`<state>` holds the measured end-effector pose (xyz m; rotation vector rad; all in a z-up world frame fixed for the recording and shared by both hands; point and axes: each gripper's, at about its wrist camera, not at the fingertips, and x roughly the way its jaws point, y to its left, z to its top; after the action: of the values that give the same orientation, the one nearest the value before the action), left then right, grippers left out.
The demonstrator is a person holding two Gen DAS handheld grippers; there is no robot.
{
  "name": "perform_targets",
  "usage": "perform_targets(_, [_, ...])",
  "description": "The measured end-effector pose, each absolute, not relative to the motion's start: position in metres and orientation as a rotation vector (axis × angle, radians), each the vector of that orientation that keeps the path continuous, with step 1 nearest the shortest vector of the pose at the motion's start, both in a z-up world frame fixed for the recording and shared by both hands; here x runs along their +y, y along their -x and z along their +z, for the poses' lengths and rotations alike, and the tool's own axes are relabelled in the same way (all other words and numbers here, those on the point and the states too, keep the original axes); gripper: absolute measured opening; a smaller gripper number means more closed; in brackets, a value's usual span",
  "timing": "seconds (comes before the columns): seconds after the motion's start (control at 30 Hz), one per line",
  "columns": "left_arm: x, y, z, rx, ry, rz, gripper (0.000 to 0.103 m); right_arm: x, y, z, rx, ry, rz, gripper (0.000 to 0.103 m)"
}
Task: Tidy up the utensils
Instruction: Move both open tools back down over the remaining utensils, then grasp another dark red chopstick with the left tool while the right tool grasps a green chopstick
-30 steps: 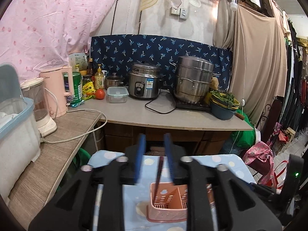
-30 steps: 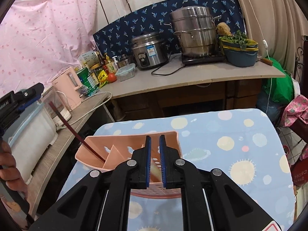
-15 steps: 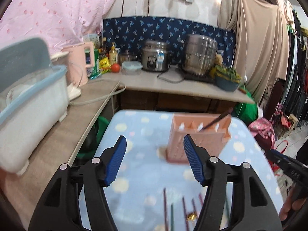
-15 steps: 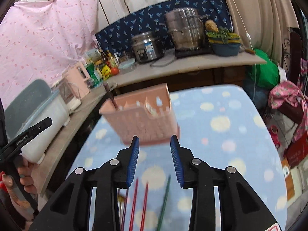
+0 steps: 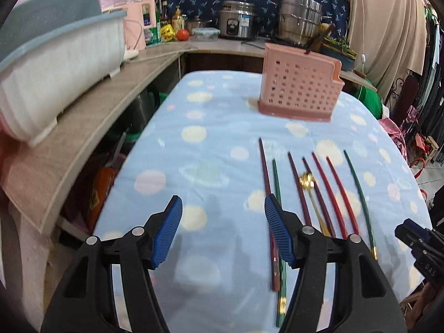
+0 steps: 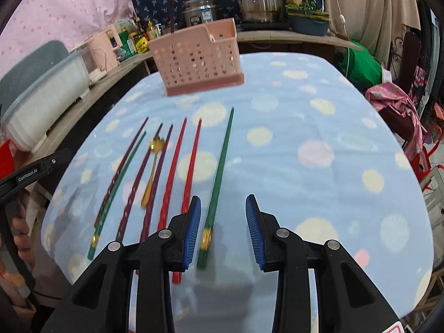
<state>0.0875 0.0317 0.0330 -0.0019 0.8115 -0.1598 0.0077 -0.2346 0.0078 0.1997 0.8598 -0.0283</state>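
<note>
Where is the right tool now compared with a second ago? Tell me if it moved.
Yes. The right tool has pulled back from the pink basket, now over the green chopstick, its jaws having opened, nothing gripped.

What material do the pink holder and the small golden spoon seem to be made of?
Pink holder: probably matte plastic, judging by its moulded walls with rows of punched holes. Golden spoon: likely polished metal, since its bowl glints; blur leaves this uncertain.
</note>
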Motion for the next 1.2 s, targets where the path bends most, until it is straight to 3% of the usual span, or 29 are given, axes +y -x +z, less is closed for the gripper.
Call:
perform_targets(0.5, [0.014, -0.060, -0.002, 0.866, 0.007, -0.183, 0.059, -0.219, 0.001, -0.019, 0.856, -0.213, -0.053, 0.030])
perform_targets(0.83, [-0.001, -0.062, -0.020, 0.887, -0.036, -0.193, 0.058, -0.217, -0.002, -0.026, 0.861, -0.198, -0.059, 0.021])
perform_targets(1.2, [-0.002, -0.064, -0.029, 0.908, -0.042, -0.183, 0.058, -0.214, -0.002, -0.027, 0.854, -0.168, -0.068, 0.021])
